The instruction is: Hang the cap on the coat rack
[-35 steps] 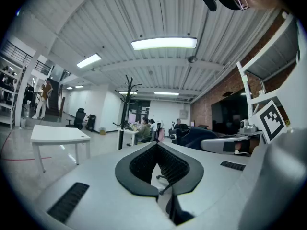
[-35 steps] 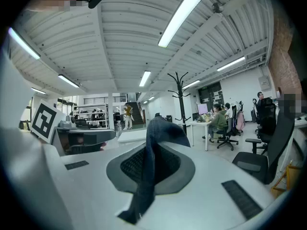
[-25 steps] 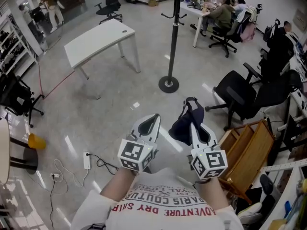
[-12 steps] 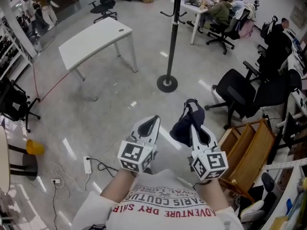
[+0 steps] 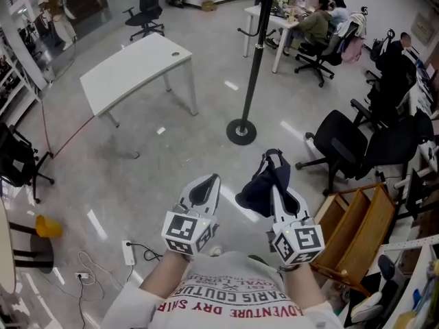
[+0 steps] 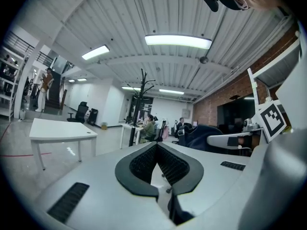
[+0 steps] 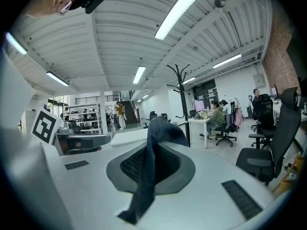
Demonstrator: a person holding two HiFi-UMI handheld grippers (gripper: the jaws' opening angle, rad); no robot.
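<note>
Both claws sit lower in the head view than a second ago, and the coat rack [image 5: 255,64] has drawn closer. The right claw [image 5: 274,173] is clamped on the dark cap [image 5: 255,192], held above the floor [image 5: 171,149]. The left claw [image 5: 211,179] is closed and empty. The shirt [image 5: 233,300] print reads "COUTURE" and "ADVENTURE DRY". Bare floor lies open up to the rack's base, with office chairs [image 5: 343,139] crowding the right.

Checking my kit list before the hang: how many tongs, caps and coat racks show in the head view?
tongs: 2 (left tongs shut with nothing in them, right tongs shut on the cap)
cap: 1
coat rack: 1
Total: 4
</note>
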